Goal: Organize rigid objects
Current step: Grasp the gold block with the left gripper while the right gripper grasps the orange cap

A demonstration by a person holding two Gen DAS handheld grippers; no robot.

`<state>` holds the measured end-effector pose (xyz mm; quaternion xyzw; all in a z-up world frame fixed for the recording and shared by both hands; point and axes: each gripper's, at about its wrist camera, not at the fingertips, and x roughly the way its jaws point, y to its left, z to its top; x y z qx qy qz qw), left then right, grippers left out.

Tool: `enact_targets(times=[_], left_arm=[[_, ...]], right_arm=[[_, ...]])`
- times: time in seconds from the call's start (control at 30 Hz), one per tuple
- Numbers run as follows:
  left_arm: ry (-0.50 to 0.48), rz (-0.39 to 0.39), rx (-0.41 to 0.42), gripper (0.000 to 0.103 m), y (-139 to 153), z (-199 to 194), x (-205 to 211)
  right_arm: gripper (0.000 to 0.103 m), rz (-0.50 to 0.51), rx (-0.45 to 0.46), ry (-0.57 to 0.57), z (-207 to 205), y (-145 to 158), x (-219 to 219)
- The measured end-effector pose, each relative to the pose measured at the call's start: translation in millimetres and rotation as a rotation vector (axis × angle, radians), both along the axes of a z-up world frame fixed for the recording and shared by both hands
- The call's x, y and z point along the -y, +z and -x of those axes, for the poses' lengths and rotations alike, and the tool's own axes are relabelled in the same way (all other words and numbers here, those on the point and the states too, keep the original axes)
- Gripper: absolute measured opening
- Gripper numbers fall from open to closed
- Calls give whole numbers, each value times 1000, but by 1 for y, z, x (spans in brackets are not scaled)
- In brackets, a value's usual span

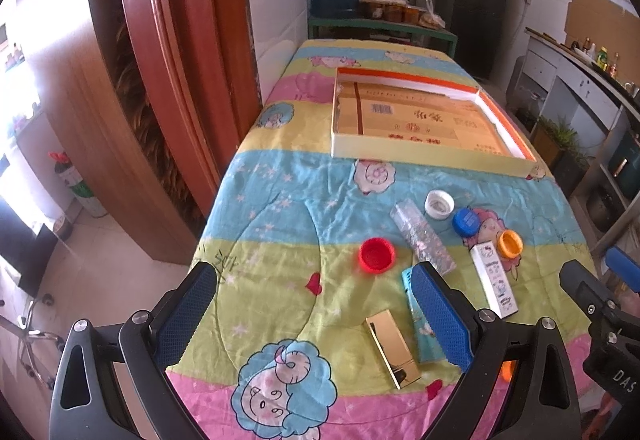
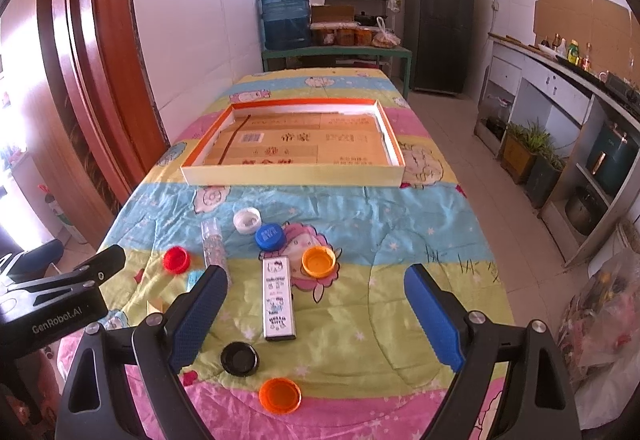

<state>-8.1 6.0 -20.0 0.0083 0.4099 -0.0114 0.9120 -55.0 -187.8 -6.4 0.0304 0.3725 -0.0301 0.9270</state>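
Both tools hang above the near end of a counter [image 2: 420, 240] covered with a cartoon-print quilt, jaws spread wide and holding nothing: the left tool [image 1: 316, 304] and the right tool [image 2: 316, 304]. A shallow tray [image 2: 292, 175] with a white wall and orange inside lies further back, lined with flattened cardboard. Between it and the tools the small things lie scattered: a white cap [image 2: 247, 220] just beside a blue cap [image 2: 270, 236], a red cap [image 2: 176, 259], an orange cap [image 2: 318, 261], a clear tube [image 2: 214, 246], a white cartoon-print box [image 2: 279, 298], a black cap [image 2: 239, 358] and another orange cap [image 2: 279, 396] nearest. The left view also shows a gold box [image 1: 393, 348] beside a teal box [image 1: 424, 332].
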Motion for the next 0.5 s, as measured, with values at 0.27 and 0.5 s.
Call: enact_targets(times=[0.27, 0.5], left_arm=[[-23, 7, -59, 98, -33, 6, 4], [-20, 8, -102, 96, -52, 0, 14]], right_arm=[[90, 4, -73, 52, 15, -34, 0], [90, -5, -109, 55, 18, -53, 0]])
